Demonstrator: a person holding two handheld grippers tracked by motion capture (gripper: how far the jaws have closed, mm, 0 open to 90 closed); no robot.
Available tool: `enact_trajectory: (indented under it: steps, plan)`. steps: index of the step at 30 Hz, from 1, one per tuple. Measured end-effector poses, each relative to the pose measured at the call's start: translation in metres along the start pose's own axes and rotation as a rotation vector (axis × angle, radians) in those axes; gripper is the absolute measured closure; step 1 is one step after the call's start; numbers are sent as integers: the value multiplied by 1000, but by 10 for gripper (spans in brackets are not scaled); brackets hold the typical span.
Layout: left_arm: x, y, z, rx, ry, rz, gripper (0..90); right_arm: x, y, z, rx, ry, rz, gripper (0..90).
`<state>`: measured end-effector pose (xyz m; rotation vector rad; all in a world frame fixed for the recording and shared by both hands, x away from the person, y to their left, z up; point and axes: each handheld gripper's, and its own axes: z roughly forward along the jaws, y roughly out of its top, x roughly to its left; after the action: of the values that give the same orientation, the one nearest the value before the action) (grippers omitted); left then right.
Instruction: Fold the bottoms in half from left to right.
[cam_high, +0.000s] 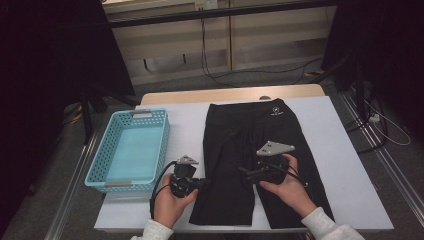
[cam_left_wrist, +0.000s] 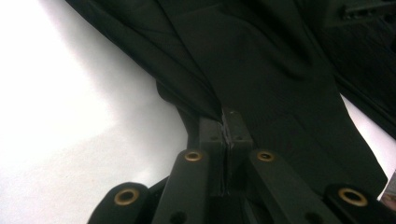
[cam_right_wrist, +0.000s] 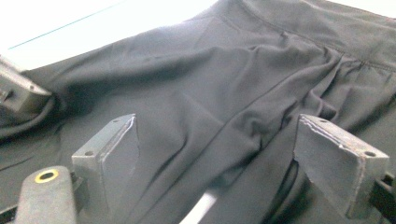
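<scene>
A pair of black shorts (cam_high: 245, 135) lies flat on the white table (cam_high: 345, 150), waistband at the far side and legs toward the person. My left gripper (cam_high: 199, 183) sits at the outer edge of the shorts' left leg. In the left gripper view its jaws (cam_left_wrist: 227, 128) are shut on a fold of that black fabric (cam_left_wrist: 261, 70). My right gripper (cam_high: 246, 173) hovers over the shorts where the two legs meet. Its jaws (cam_right_wrist: 224, 147) stand wide open above the wrinkled cloth (cam_right_wrist: 233, 84), with nothing pinched between the pads.
A teal plastic basket (cam_high: 132, 150) with nothing in it stands at the left of the table, close to my left gripper. Bare table surface lies to the right of the shorts. Cables trail on the floor beyond the far edge.
</scene>
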<state>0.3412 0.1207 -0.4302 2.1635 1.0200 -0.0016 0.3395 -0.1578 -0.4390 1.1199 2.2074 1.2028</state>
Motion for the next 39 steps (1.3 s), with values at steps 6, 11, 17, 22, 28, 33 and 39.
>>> enact_trajectory:
  steps: [6, 11, 17, 22, 28, 33, 39]
  plan:
    - [-5, 1, 3, -6, -8, 20, 889, 2, 7, 11, 5, 3, 5, 135]
    - [-6, 2, 3, -8, -12, 20, 889, 6, 15, 24, 8, 8, 9, 131]
    - [-7, 2, 4, -17, -17, 19, 889, 11, 25, 38, 7, 20, 9, 132]
    - [-7, 2, 5, -25, -21, 29, 889, 14, 30, 50, 15, 33, 29, 136]
    - [-8, 4, 7, -15, -20, 39, 889, 20, 41, 72, 19, 44, 34, 139]
    - [-9, 4, 6, -28, -22, 34, 889, 27, 49, 83, 24, 65, 22, 136]
    - [-9, 4, 4, -49, -21, 29, 890, 39, 61, 110, 57, 86, 19, 152]
